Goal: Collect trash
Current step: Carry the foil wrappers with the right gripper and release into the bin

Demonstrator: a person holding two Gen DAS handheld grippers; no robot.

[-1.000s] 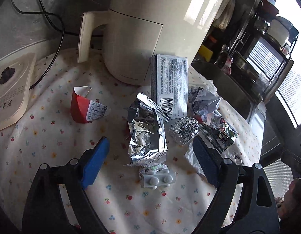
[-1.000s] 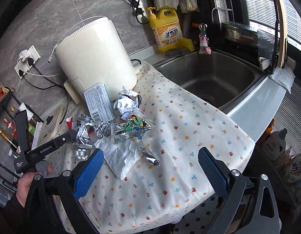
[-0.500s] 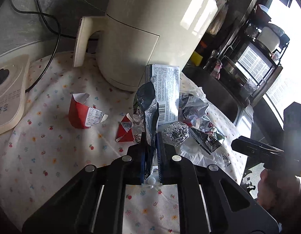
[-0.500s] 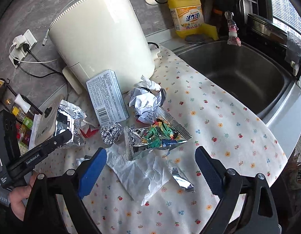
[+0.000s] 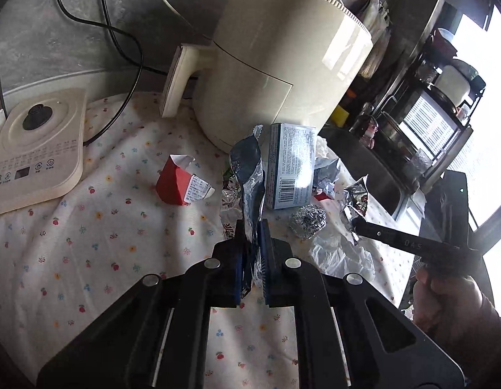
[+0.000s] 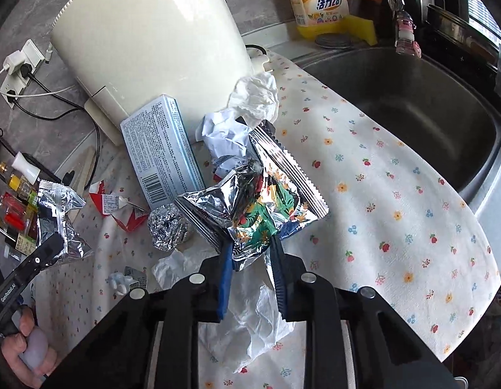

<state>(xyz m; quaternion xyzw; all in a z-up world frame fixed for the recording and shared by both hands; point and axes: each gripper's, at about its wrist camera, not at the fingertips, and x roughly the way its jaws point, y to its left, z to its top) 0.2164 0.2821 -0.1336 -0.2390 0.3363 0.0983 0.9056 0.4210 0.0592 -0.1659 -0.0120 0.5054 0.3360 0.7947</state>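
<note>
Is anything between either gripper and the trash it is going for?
No. The left gripper is shut on the silver foil bag. The right gripper has just been closing, its pads now on the colourful snack wrapper. Nothing intervenes.

Silver foil bag: crumpled, standing upright, lifted off the tabletop, lower end pinched.

Printed snack wrapper: foil inside out, green/orange print, serrated edge, crumpled, lower corner pinched.

Red-and-white carton scrap: torn open, lying on the floral cloth left of the pile; a second red scrap lies beside the foil ball.

Foil ball: tightly scrunched, on the cloth in front of the box.

Pale blue box: barcode side out, leaning on the white appliance.

Crumpled white paper: behind the wrapper.

Clear plastic film: flat on the cloth, nearest.

Blister pack piece: left of the film.
</note>
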